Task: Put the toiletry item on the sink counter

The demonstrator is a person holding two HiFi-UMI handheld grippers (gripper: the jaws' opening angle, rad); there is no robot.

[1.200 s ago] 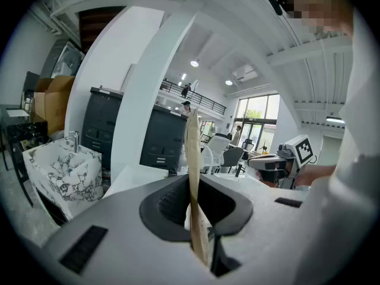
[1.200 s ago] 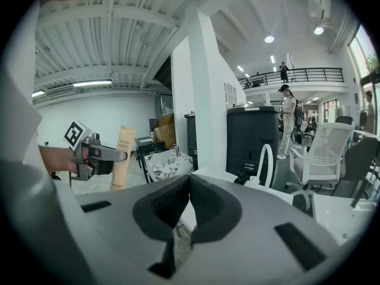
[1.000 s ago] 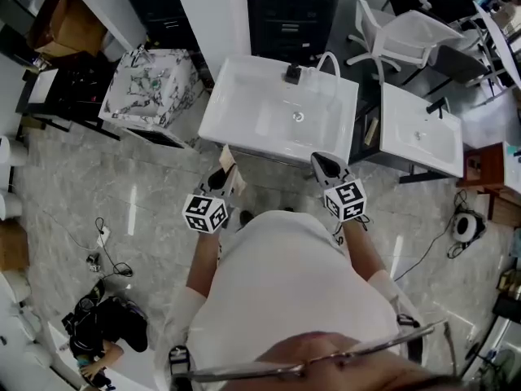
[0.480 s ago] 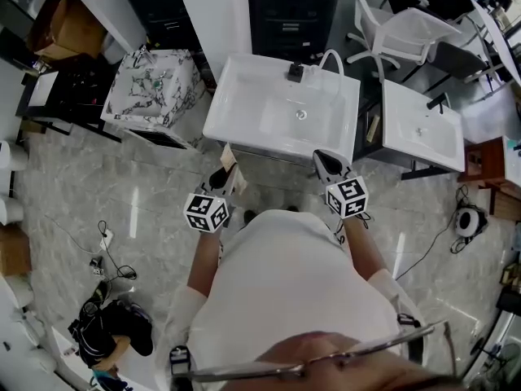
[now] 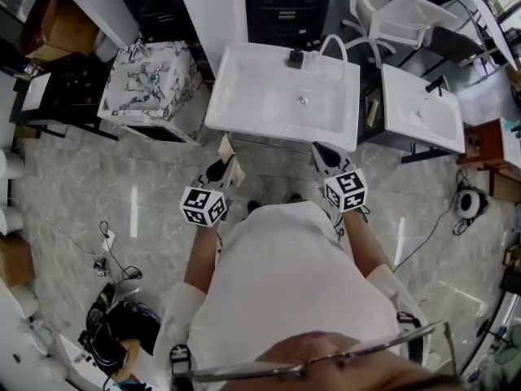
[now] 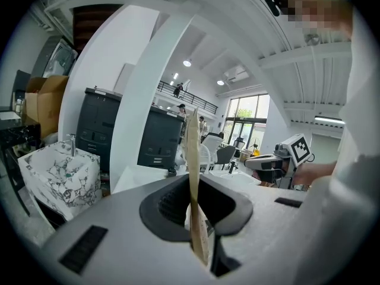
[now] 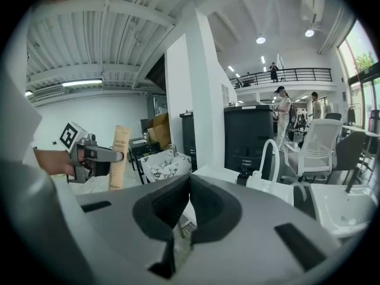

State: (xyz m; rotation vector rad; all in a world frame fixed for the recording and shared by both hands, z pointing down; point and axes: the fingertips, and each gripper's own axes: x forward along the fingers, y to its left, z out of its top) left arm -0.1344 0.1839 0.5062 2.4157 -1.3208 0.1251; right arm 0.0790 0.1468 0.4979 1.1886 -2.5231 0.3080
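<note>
Sink counter (image 5: 244, 80) gleams glossy white; floor (image 5: 98, 177) is polished stone; toiletry item (image 6: 193, 159) matt.

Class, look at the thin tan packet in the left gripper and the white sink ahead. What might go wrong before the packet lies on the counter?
1. The left gripper pinches the packet only near one end, so the thin piece may twist or slip out on the way.
2. Much of the sink top is basin, so a packet let go too far in could slide down into the bowl instead of lying on the flat rim.
</note>
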